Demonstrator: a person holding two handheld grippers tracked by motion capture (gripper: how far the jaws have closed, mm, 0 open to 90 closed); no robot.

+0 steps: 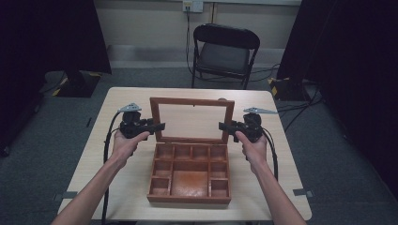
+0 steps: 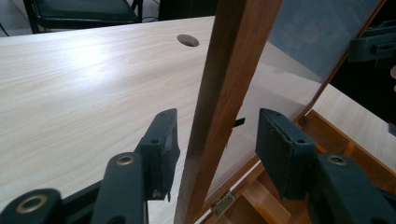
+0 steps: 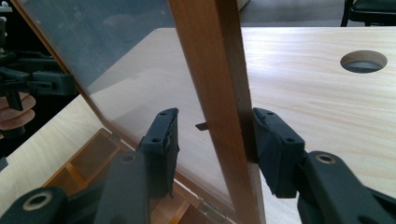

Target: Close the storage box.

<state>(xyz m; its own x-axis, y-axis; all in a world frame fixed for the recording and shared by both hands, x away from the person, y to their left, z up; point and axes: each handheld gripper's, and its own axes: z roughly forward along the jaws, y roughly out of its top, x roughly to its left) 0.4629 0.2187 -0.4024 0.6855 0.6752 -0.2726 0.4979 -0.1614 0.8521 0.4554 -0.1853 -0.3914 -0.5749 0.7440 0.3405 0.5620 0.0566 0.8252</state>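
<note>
Wooden box lid stands upright — left tool and right tool straddle its side rails, both open

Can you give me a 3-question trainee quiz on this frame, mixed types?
1. True or false: the box is open, lid standing up.
2. Which lid edge does the left gripper straddle? A) the person's left side rail B) top rail C) hinged bottom rail
3. Fill in: behind the table stands a folding ____.

Key
1. True
2. A; the right gripper straddles the opposite side rail, jaws open, with one jaw about at the wood.
3. chair
</note>
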